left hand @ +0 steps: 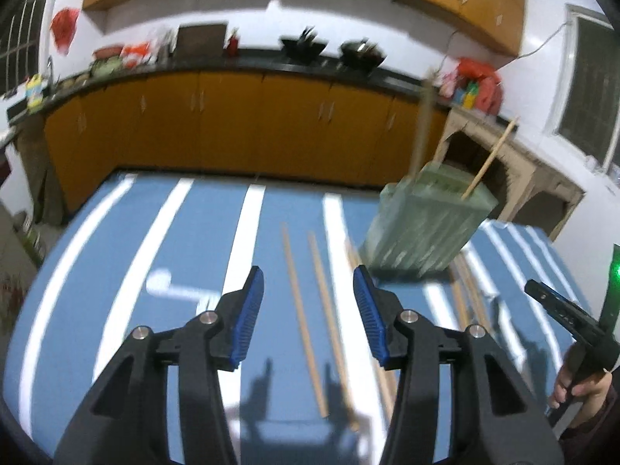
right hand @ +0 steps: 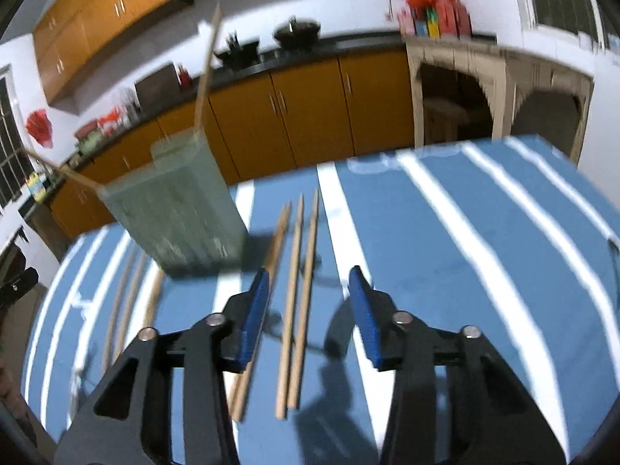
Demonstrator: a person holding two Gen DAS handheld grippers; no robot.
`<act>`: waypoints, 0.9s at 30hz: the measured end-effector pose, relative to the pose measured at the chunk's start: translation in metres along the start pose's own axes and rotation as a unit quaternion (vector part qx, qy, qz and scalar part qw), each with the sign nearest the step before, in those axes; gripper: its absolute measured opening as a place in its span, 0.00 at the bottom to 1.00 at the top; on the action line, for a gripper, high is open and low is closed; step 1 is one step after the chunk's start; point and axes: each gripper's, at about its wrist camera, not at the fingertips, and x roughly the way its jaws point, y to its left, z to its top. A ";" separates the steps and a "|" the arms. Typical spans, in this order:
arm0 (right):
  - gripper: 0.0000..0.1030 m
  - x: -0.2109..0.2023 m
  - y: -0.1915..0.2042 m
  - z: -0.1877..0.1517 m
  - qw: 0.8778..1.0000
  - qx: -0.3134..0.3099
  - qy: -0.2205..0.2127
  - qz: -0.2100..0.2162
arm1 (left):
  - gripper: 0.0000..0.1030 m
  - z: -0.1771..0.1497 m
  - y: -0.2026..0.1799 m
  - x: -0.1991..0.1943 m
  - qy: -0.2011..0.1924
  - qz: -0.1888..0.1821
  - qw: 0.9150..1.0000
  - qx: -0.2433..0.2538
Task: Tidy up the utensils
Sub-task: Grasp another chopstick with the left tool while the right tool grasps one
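Note:
A pale green utensil holder (left hand: 426, 224) stands on the blue, white-striped table (left hand: 193, 232), with two wooden chopsticks (left hand: 490, 159) sticking out of it. Loose chopsticks (left hand: 302, 310) lie lengthwise on the cloth below my left gripper (left hand: 308, 269), which hovers open with nothing between its blue pads. In the right wrist view the holder (right hand: 182, 209) is ahead to the left. Three chopsticks (right hand: 290, 290) lie side by side beneath my right gripper (right hand: 309, 271), which is also open and empty. More chopsticks (right hand: 128, 290) lie left of the holder.
The right-hand gripper body (left hand: 562, 310) and the hand holding it (left hand: 581, 387) show at the right edge of the left wrist view. A blurred white shape (left hand: 159, 283) lies on the cloth at left. Orange cabinets (left hand: 232, 135) and a cluttered counter run behind the table.

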 end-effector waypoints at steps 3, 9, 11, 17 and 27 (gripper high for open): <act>0.29 0.019 0.000 -0.018 0.999 -0.002 0.036 0.000 | 0.47 -0.019 0.006 0.018 0.021 0.012 1.000 -0.006; 0.26 0.036 0.005 -0.033 0.998 -0.013 0.062 0.001 | 0.46 -0.046 0.011 0.039 0.052 0.016 0.998 -0.010; 0.25 0.038 0.006 -0.033 0.998 -0.018 0.063 -0.002 | 0.45 -0.047 0.009 0.041 0.056 0.014 0.998 -0.010; 0.18 0.044 0.006 -0.039 0.997 -0.032 0.070 -0.018 | 0.42 -0.053 0.007 0.048 0.065 0.011 0.998 -0.008; 0.07 0.045 -0.009 -0.034 0.996 -0.010 0.064 -0.066 | 0.28 -0.058 0.003 0.060 0.084 0.008 0.996 -0.007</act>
